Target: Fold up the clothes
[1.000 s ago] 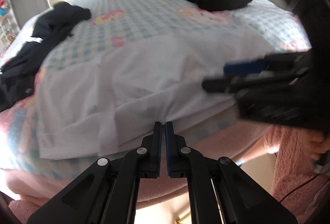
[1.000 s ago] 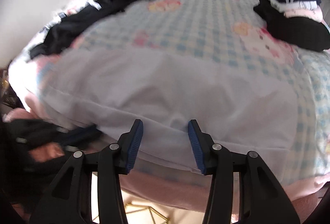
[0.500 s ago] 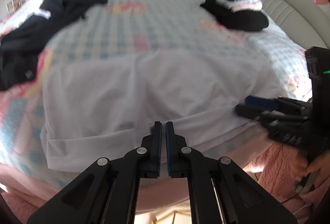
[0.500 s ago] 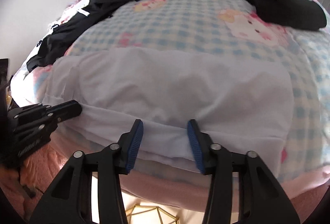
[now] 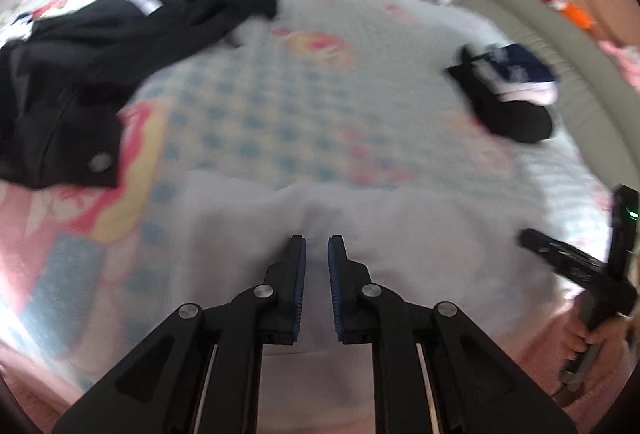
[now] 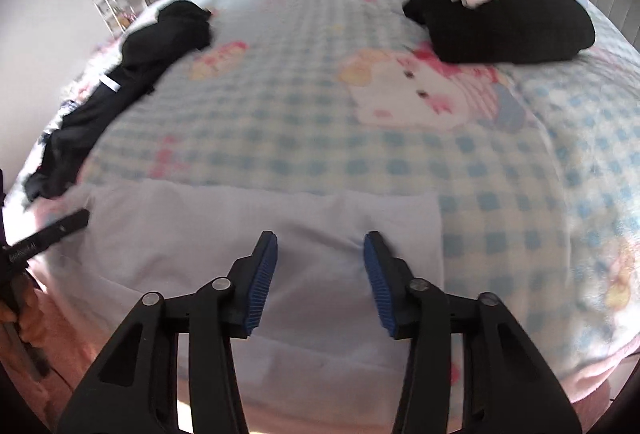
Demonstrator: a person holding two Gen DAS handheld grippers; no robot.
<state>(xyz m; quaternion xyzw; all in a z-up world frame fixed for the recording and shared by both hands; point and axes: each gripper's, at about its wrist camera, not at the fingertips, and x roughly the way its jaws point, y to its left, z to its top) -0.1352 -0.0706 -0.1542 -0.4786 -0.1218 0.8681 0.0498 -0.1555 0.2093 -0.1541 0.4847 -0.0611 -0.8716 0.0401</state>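
White garment (image 6: 260, 226) lies flat at the near edge of the bed (image 6: 360, 138), folded into a wide rectangle on the checked cartoon blanket, its near part hanging over the edge. Left gripper (image 5: 317, 250) is above the garment's middle, jaws slightly parted and just been opening, with no cloth pinched between them. Right gripper (image 6: 320, 246) is over the garment's right half, jaws well apart, having just been closing a little, with nothing gripped; cloth shows in the gap below. Each gripper's tip shows at the side edge of the other's view. Loose black garment (image 6: 128, 82) is spread along the far left of the bed. Folded stack (image 6: 500, 6), black at the bottom with pink, white and navy pieces on top, sits far right near the headboard. Left view is blurred.
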